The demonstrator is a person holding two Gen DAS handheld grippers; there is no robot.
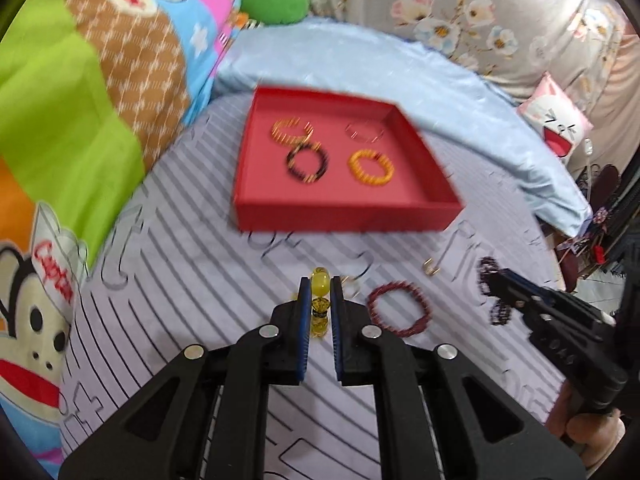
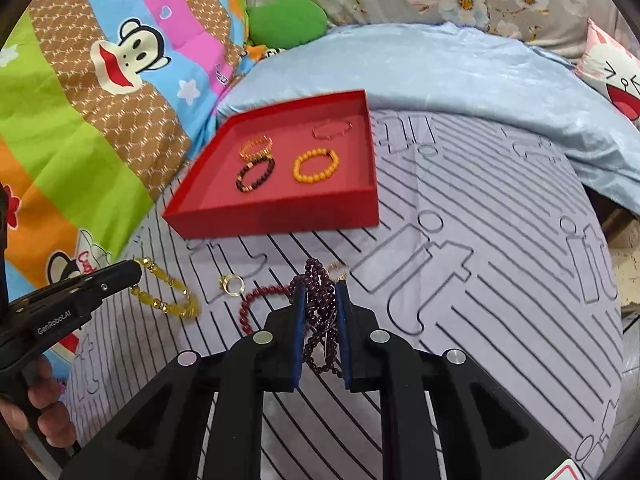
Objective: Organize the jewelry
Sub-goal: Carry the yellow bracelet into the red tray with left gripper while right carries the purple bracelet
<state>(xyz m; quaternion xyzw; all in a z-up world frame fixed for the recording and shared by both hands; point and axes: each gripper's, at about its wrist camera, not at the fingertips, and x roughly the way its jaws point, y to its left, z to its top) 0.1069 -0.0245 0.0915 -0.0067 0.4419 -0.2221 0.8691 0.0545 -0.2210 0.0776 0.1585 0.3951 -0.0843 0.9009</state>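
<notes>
Dangling from the left gripper [image 1: 320,300], a yellow bead bracelet [image 1: 320,304] is clamped between its pads above the striped sheet [image 2: 500,240]. The right gripper [image 2: 320,308] is clenched on a dark purple bead strand [image 2: 318,320]. A dark red bracelet [image 1: 398,308] and a small ring [image 2: 232,283] lie on the sheet. Beyond stands the red tray [image 2: 280,214], holding four bracelets.
</notes>
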